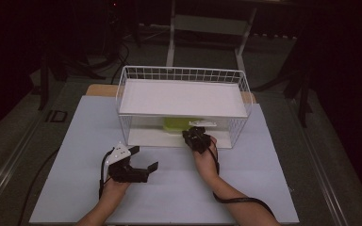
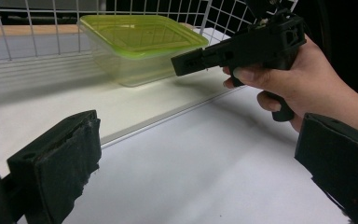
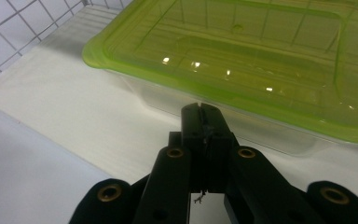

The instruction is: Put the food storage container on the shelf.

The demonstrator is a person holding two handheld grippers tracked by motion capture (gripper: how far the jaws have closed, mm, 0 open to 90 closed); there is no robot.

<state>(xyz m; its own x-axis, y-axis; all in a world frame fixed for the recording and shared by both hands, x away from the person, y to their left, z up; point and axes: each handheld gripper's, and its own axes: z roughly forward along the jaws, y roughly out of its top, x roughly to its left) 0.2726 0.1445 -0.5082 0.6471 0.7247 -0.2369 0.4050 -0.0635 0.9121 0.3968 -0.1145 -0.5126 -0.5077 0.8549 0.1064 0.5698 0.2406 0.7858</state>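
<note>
- Looking across the worktop [image 1: 169,188] first, I see its pale sheet bare apart from my two hands and the white wire rack [image 1: 183,74] standing at its 12 o'clock end.
- The rack has a flat upper shelf [image 1: 181,98] with nothing on it, and a lower shelf [image 2: 42,102] under that, open toward me.
- The container [image 3: 242,70], a clear tub with a green lid on it, sits on the lower shelf inside the rack, at 12 o'clock from my right hand and a little toward 1 o'clock from my left.
- I judge it has not been lifted or shifted yet: it sits flat on the shelf with nothing gripping it.
- My right gripper [image 3: 200,112] has its jaws pressed together with nothing between them; the tip is at the front wall of the tub just under the lid rim, and I cannot tell whether it touches.
- My left gripper [image 1: 143,162] rests on the worktop at about 7 o'clock from the rack, jaws spread wide and empty, well apart from the tub.
- So the approach looks done on the right side only; what is left, as I read it, is drawing or nudging the tub toward 6 o'clock and taking hold of it.
</note>
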